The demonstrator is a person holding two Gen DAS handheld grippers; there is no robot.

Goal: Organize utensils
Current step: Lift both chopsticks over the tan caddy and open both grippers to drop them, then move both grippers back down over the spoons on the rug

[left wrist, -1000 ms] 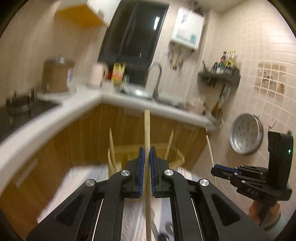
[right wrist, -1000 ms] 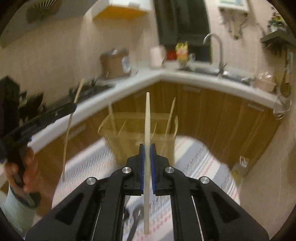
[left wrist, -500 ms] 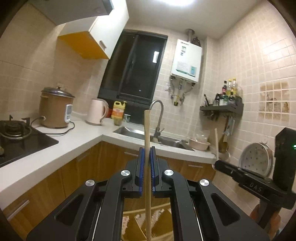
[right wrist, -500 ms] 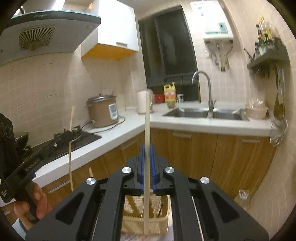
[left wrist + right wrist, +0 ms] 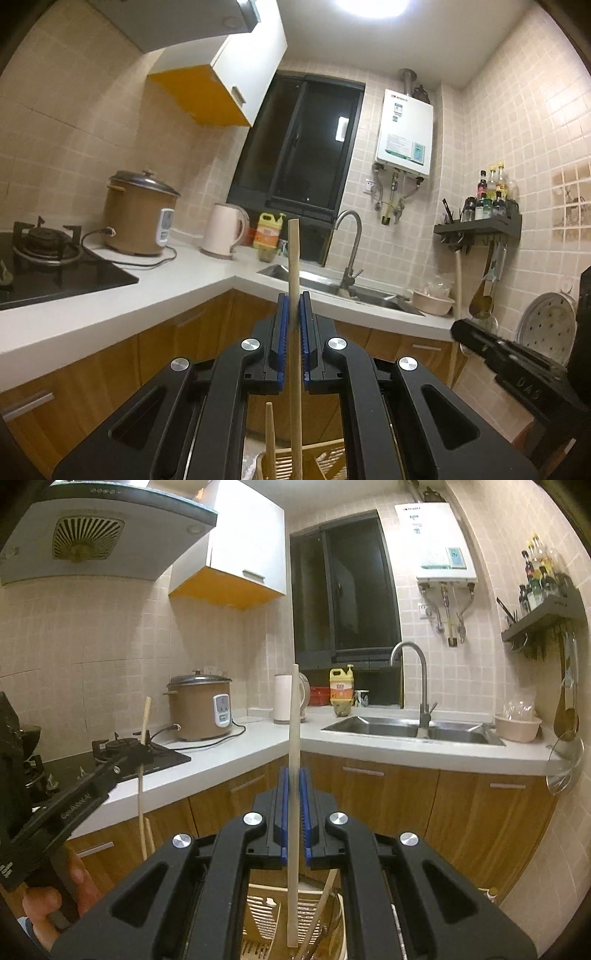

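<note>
My left gripper (image 5: 293, 306) is shut on a wooden chopstick (image 5: 294, 258) held upright. My right gripper (image 5: 293, 782) is shut on a paler chopstick (image 5: 294, 720), also upright. A slatted utensil basket (image 5: 262, 912) sits low beneath the right gripper, with other sticks leaning in it; it shows faintly in the left wrist view (image 5: 325, 458), with another stick (image 5: 269, 435) standing in it. The left gripper also shows in the right wrist view (image 5: 133, 757) at the left. The right gripper shows in the left wrist view (image 5: 458, 328) at the right.
A white L-shaped counter (image 5: 177, 288) carries a gas hob (image 5: 44, 266), a rice cooker (image 5: 138, 214), a kettle (image 5: 223, 230) and a sink (image 5: 410, 727) with a tap. Wooden cabinets (image 5: 388, 805) stand below. A wall shelf (image 5: 480, 225) hangs at the right.
Both grippers have tilted and risen with their chopsticks. The basket has dropped from mid-frame to the bottom edge; the counter and walls now fill the views.
</note>
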